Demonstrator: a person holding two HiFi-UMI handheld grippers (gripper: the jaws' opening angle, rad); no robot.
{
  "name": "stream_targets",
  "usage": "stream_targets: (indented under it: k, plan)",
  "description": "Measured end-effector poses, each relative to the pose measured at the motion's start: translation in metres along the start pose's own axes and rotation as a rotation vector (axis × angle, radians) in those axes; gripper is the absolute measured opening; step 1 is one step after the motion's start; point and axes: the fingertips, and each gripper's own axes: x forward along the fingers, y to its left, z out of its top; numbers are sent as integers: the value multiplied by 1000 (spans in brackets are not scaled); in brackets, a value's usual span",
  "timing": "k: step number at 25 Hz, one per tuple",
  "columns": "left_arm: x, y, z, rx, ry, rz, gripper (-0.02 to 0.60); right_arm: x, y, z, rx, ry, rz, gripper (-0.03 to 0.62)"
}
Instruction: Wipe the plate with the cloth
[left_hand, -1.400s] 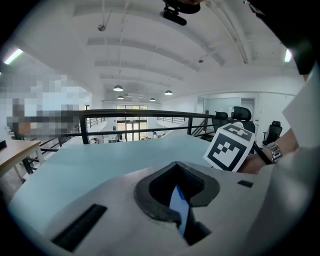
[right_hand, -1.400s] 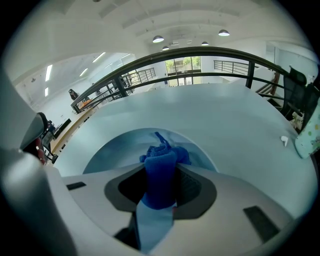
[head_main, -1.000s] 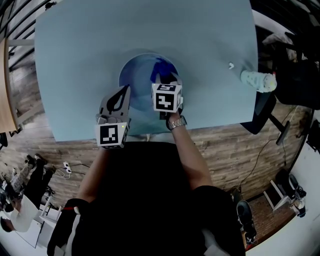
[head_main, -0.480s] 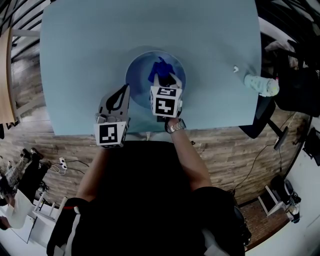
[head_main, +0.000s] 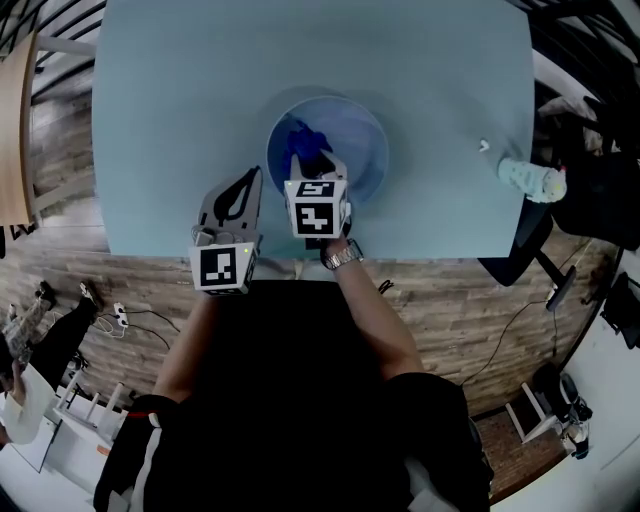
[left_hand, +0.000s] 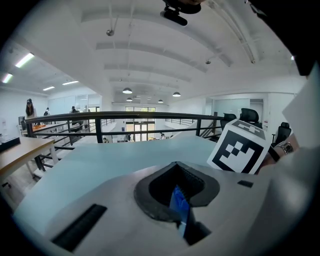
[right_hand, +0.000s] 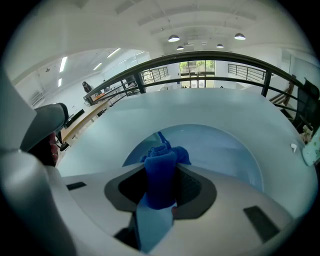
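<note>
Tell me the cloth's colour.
Deep blue cloth, clearest in the right gripper view.

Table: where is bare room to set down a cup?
Bare: the wide band beyond the plate, and the stretch left of it; a smaller patch between plate and bottle. Crowded: near side, around left claw and right claw.

The right gripper (right_hand: 159, 192) has its jaws clamped on a bunched dark-blue cloth (right_hand: 161, 172) over the near left of the blue plate (right_hand: 227, 152) on the pale surface (right_hand: 200, 107).

Open-plan office, mezzanine lvl: black railing (left_hand: 125, 117), wooden desk (left_hand: 22, 150), ppl (left_hand: 29, 107) standing at the back, swivel chairs (left_hand: 249, 116), round ceiling lamps (left_hand: 127, 91), wood-plank floor (head_main: 450, 300).
</note>
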Motion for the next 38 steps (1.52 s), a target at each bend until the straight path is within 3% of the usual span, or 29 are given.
stream_targets:
  k: [5, 18, 38]
  plan:
    - [-8, 5, -4, -9, 0, 17, 2, 13, 19, -10, -20, 12, 44, 120]
    - [-8, 1, -1, -23, 9, 14, 2, 18, 20, -18, -46, 47, 42, 120]
    - [17, -29, 2, 11, 16, -65, 2, 5, -35, -21, 41, 40, -33, 120]
